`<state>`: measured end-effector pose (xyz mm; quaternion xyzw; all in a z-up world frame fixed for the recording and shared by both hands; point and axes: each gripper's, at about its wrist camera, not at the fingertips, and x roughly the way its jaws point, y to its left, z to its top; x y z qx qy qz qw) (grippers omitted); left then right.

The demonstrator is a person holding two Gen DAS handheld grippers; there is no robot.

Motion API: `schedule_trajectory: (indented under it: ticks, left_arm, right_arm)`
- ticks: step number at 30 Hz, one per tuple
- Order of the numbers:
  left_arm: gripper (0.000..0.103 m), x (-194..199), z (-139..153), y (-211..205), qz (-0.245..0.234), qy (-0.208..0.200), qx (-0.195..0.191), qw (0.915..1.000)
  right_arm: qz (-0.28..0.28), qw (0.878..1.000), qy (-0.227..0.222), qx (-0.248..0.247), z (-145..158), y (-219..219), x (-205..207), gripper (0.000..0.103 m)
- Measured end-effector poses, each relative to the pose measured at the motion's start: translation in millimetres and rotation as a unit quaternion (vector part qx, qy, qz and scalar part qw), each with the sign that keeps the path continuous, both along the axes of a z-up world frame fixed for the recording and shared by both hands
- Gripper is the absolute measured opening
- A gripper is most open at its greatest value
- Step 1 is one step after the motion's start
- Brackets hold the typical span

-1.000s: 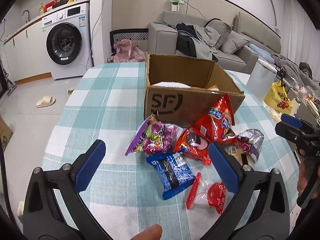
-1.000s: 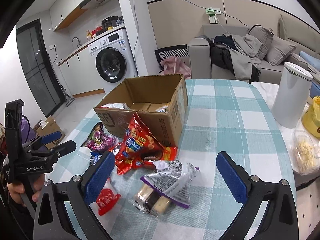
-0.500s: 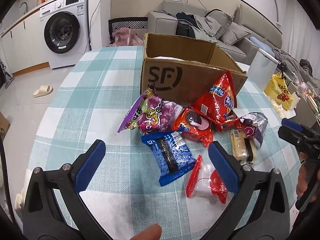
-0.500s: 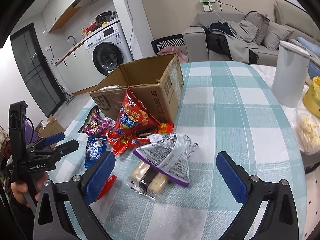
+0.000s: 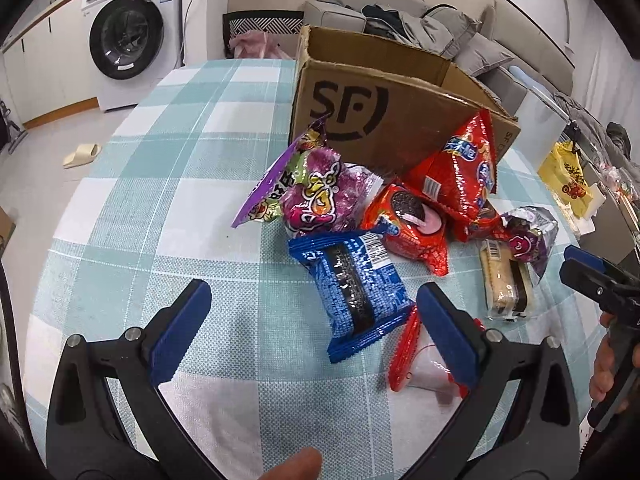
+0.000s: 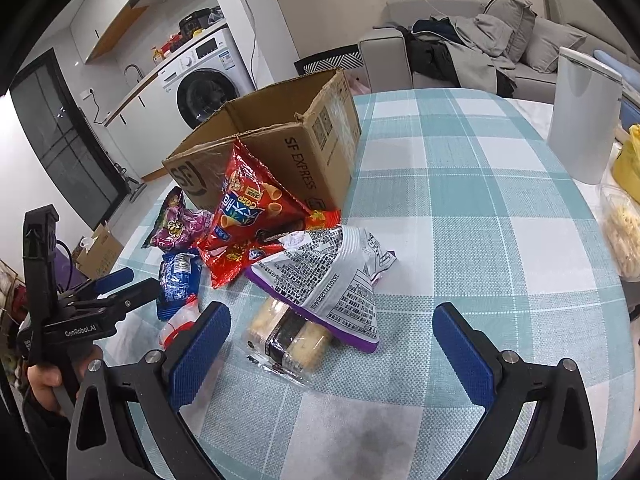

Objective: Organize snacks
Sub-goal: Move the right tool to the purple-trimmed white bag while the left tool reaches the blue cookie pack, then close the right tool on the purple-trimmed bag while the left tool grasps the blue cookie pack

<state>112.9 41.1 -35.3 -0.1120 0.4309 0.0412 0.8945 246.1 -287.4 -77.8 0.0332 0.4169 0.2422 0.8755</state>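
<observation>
Left wrist view: the left hand-held gripper (image 5: pixel 312 330), jaws spread wide and holding nothing, has closed in over the past second on the blue cookie packet (image 5: pixel 354 288), which now lies between its blue pads. The right hand-held gripper (image 6: pixel 332 346), likewise spread and empty, has dropped toward the clear-wrapped sandwich cake (image 6: pixel 288 336), partly tucked under the silver-and-purple bag (image 6: pixel 332 276). That suggests first pickups are imminent; nothing looks sorted yet.

A small red-and-clear pack (image 5: pixel 416 360) sits just beside the left gripper's right pad and could be caught in a grasp. Beyond lie the red cookie pack (image 5: pixel 408 226) and purple candy bag (image 5: pixel 308 196), overlapping, and the red chips bag (image 5: pixel 464 176) leaning on the open cardboard box (image 5: pixel 384 120) on the checked tabletop (image 5: pixel 160 160). Farther off: a white bin (image 6: pixel 580 112), washing machine (image 5: pixel 128 28) and sofa (image 6: pixel 500 40).
</observation>
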Motion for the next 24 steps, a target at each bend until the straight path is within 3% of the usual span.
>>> schedule_trajectory:
  ticks: [15,24]
  left_arm:
    - [0.102,27,-23,5,0.012,0.03,-0.009,0.9994]
    - [0.102,37,-30,-1,0.006,0.04,-0.007,0.9992]
  right_arm:
    - [-0.004,0.999,0.021,0.026,-12,2,16,0.102]
    - [-0.001,1.0,0.021,0.016,-14,10,28,0.101]
